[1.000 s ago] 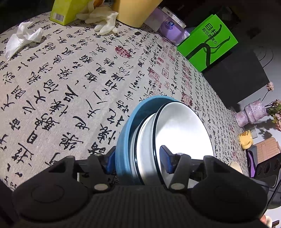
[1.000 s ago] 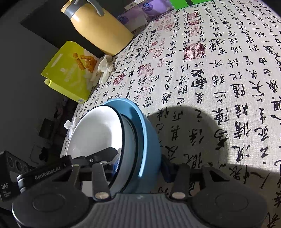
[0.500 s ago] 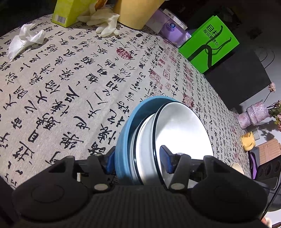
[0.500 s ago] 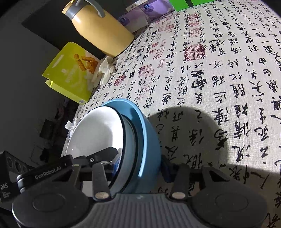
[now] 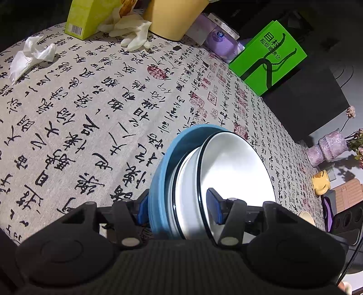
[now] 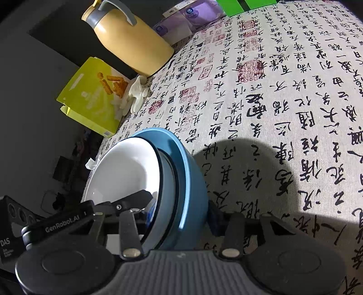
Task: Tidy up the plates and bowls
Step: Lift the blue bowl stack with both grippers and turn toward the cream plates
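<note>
Two grippers hold one nested stack of dishes between them, one at each side of the stack. The left gripper (image 5: pixel 179 210) is clamped across the stack's edge, one blue pad on the outside of the blue bowl (image 5: pixel 158 181) and the other inside the white bowl (image 5: pixel 236 174). The right gripper (image 6: pixel 181 217) grips the opposite edge, one pad under the blue bowl (image 6: pixel 192 181) and the other pad inside the white bowl (image 6: pixel 122 172). Counted, the stack shows one blue bowl outermost, one white bowl with a dark rim innermost, and at least one more white rim between them; the exact number of middle dishes cannot be told. The stack is tilted and appears lifted above the table (image 5: pixel 90 109), casting one round shadow (image 6: pixel 245 172) on the calligraphy cloth just beyond it. Past the stack the cloth lies open across its whole middle. Things crowd only the far edge: one crumpled tissue (image 5: pixel 29 56), one yellow-green box (image 5: pixel 88 18), one pair of white gloves (image 5: pixel 133 34), one yellow jug (image 6: pixel 127 38), purple packets (image 5: pixel 217 38) and one green bag (image 5: pixel 270 56). Beyond the table's right edge stand one purple vase (image 5: pixel 329 147) and one yellow cup (image 5: pixel 320 181).
</note>
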A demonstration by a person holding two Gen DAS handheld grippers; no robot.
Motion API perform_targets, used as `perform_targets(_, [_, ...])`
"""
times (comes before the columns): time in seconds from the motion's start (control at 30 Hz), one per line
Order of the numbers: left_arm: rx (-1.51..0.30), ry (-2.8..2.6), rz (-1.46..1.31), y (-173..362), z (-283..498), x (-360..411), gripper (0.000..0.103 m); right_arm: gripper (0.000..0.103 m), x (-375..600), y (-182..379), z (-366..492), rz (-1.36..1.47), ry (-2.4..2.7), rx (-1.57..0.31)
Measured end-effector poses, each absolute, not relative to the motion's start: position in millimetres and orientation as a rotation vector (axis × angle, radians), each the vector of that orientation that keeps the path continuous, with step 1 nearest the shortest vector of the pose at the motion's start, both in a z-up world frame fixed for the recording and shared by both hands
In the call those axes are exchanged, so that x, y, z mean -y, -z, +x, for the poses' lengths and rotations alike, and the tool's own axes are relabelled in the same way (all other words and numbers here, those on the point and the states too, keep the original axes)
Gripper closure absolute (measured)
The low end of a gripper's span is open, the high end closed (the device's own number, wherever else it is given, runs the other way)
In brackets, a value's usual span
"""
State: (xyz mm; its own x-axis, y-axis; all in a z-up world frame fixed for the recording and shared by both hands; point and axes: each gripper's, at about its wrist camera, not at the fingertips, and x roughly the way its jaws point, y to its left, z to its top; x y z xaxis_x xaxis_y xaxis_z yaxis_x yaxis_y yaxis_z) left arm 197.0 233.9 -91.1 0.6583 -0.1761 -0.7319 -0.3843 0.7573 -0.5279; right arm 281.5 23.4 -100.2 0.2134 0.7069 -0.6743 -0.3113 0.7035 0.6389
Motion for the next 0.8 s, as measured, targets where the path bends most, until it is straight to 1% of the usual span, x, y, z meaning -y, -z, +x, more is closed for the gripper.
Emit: perform_targets(0.8, [-0.834,-0.124,-0.686,74,193,-216,0.051,0.059,-3,88,275,0.427,-0.751,-1.111])
